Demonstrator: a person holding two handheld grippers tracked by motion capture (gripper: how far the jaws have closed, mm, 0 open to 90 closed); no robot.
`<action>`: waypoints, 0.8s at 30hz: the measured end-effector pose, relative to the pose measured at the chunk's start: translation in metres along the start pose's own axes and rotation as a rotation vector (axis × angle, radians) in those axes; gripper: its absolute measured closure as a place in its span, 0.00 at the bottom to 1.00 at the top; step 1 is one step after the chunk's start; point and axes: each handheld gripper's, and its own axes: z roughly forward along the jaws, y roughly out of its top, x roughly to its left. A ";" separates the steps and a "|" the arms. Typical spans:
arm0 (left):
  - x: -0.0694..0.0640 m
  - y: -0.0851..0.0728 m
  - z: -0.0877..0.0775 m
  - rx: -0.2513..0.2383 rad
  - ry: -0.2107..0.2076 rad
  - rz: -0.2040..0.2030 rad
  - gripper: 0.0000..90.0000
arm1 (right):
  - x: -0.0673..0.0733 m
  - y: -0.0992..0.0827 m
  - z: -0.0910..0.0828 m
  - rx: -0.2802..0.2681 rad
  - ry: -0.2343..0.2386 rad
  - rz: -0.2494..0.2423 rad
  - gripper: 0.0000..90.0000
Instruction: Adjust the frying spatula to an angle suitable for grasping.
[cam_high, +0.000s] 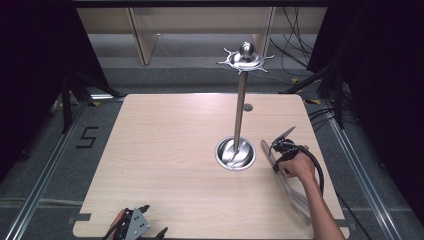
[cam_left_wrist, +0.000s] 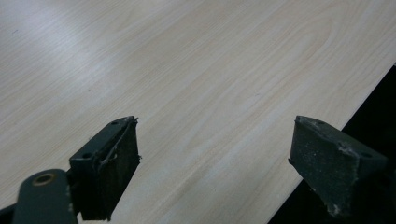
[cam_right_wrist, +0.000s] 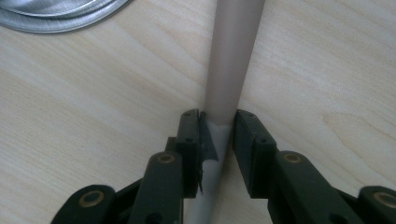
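Left fingers (cam_left_wrist: 212, 172) are held wide and empty at the tabletop's (cam_high: 165, 150) near edge. Near the right edge, beside the stand (cam_high: 236, 152), a rod (cam_right_wrist: 231, 60) is clamped by the right fingers (cam_right_wrist: 217, 128); it should be lifted level.

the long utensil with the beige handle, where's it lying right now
The utensil lies on the table's right side in the high view, just right of the metal stand's round base, its beige handle between the right tool's jaws.
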 end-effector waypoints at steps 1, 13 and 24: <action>0.000 0.000 0.000 0.000 0.001 -0.001 0.17 | 0.000 0.000 0.000 0.000 0.000 0.000 0.81; 0.000 0.000 0.001 -0.007 0.011 -0.002 0.17 | -0.003 -0.006 -0.010 -0.056 0.010 -0.006 0.84; -0.001 0.000 0.001 -0.020 0.013 -0.005 0.17 | -0.007 -0.038 -0.052 -0.322 0.066 -0.067 0.84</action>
